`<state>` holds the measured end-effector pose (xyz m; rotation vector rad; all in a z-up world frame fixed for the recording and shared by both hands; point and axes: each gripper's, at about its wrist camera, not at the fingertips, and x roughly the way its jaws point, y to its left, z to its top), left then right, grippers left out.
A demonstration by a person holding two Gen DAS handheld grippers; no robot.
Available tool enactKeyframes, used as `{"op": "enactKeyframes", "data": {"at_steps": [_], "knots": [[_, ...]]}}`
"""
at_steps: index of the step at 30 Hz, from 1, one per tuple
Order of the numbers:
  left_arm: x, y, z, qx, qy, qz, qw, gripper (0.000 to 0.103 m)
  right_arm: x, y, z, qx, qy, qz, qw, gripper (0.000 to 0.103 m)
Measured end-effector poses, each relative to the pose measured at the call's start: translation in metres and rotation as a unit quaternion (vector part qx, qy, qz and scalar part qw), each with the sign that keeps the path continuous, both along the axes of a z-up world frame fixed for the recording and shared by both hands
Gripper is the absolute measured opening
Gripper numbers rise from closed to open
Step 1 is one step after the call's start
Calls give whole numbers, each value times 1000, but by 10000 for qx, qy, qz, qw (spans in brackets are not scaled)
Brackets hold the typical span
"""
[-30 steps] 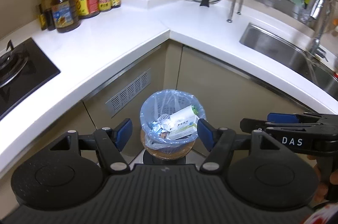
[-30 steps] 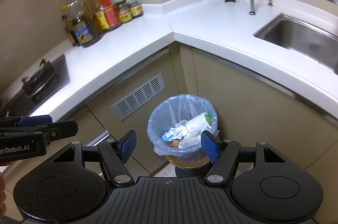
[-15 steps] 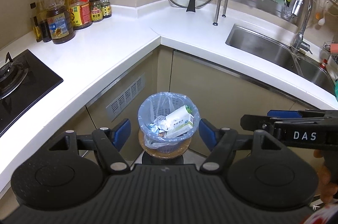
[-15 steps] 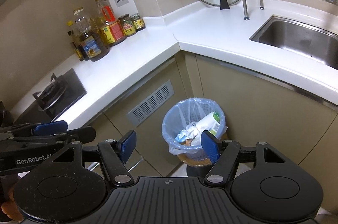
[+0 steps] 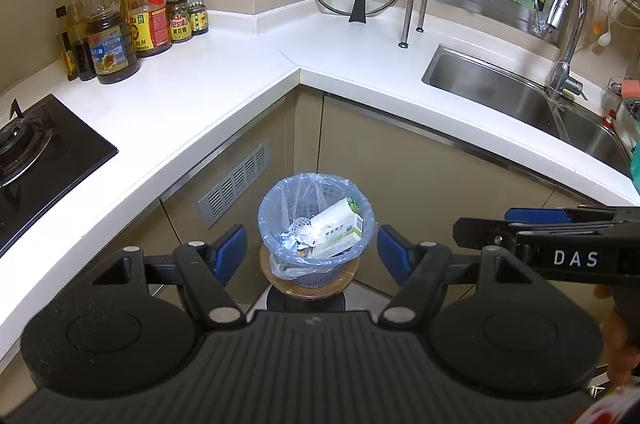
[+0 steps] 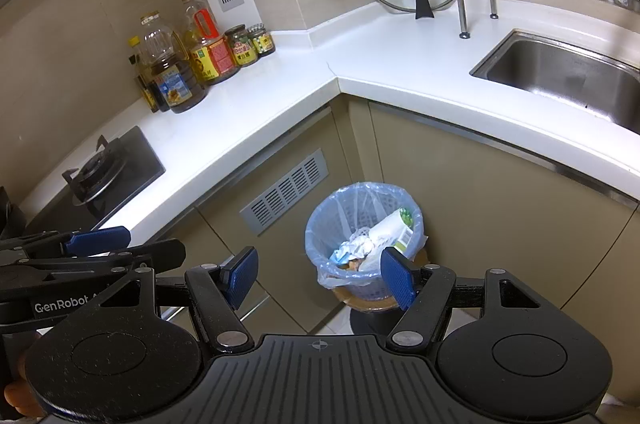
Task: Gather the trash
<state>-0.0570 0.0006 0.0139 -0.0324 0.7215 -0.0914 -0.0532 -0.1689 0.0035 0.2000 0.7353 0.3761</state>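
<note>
Hovering apart and empty, left gripper (image 5: 310, 250) and right gripper (image 6: 318, 274) should descend evenly toward the bin (image 5: 316, 224) rim ahead.

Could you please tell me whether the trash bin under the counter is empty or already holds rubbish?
It holds rubbish: the bin has a white-and-green box and crumpled wrappers in its blue liner, roughly half full.

We note black grippers, left (image 5: 310, 250) and right (image 6: 316, 278), blue ribbed pads (image 6: 396, 278), silver screws, white "DAS" and "GenRobot" lettering.
</note>
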Motion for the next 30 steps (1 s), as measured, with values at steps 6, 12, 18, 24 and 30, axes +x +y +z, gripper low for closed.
{"op": "enactKeyframes", "data": {"at_steps": [6, 12, 18, 24, 30], "knots": [[0, -1, 1, -1, -11, -5, 10000, 70, 0, -1, 0, 3, 5, 5, 10000, 68], [-1, 0, 2, 6, -25, -2, 10000, 70, 0, -2, 0, -3, 2, 15, 10000, 68], [-1, 2, 3, 10, -35, -19, 10000, 70, 0, -1, 0, -9, -2, 20, 10000, 68], [-1, 0, 4, 10, -38, -21, 10000, 70, -1, -1, 0, -9, -1, 13, 10000, 68], [0, -1, 4, 16, -44, -40, 10000, 70, 0, -4, 1, -11, -8, 10, 10000, 68]]}}
